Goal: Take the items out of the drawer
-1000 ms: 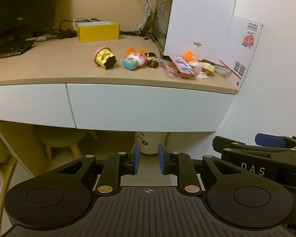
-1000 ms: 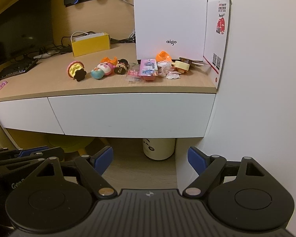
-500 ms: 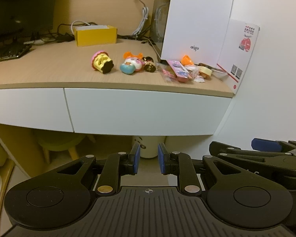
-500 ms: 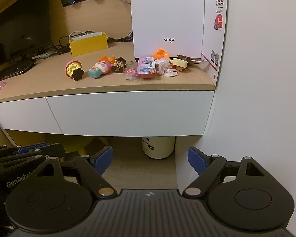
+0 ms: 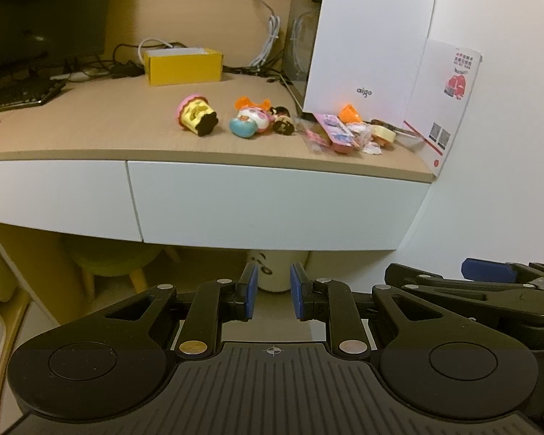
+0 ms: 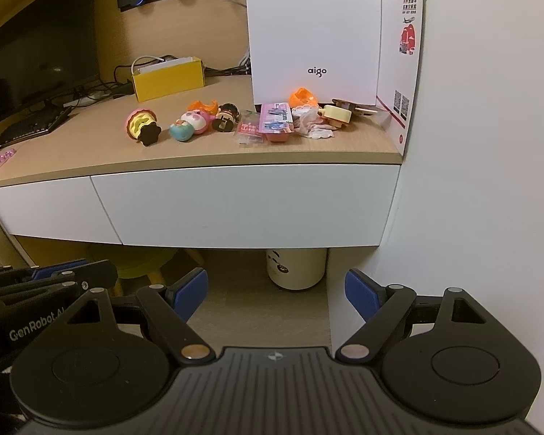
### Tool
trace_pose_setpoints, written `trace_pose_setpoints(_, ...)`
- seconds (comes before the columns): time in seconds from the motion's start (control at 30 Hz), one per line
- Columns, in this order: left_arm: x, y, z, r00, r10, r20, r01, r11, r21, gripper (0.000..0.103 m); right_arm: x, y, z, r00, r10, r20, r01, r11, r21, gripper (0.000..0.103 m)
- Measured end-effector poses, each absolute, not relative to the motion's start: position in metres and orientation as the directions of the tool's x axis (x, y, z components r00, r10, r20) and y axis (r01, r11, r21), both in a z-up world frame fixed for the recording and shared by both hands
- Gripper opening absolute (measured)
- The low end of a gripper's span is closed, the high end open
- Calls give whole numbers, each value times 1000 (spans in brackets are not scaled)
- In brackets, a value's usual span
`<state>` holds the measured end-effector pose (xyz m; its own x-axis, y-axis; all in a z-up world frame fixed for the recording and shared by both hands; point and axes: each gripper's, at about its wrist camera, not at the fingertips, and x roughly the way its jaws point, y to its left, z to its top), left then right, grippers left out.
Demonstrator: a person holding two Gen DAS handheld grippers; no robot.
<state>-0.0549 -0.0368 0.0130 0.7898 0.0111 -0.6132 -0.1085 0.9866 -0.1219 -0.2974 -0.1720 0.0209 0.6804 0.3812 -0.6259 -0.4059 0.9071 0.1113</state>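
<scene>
Drawer is shut, flat white front w/ no handle visible; toys lie in a row on the desk above it. Fits either drawer yet to be opened, or emptied & closed again, so no move is certain. L gripper narrow, nothing held; R gripper wide, empty; both low, well off the drawer.

A wooden desktop is seen above two closed white drawer fronts. Along its front part a row of small toys is laid: a pink cupcake toy, a round figure toy, a dark doll, and a heap of packets. Farther back, a yellow box, a white computer case, a keyboard and a monitor are set.
</scene>
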Motion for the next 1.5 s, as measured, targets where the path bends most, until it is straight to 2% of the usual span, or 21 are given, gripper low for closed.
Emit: trace_pose_setpoints(1.5, -54, -37, 10, 783, 14, -622, -115, 986, -123, 22, -295, -175, 17, 669, 382, -638, -406, 906, 117, 84)
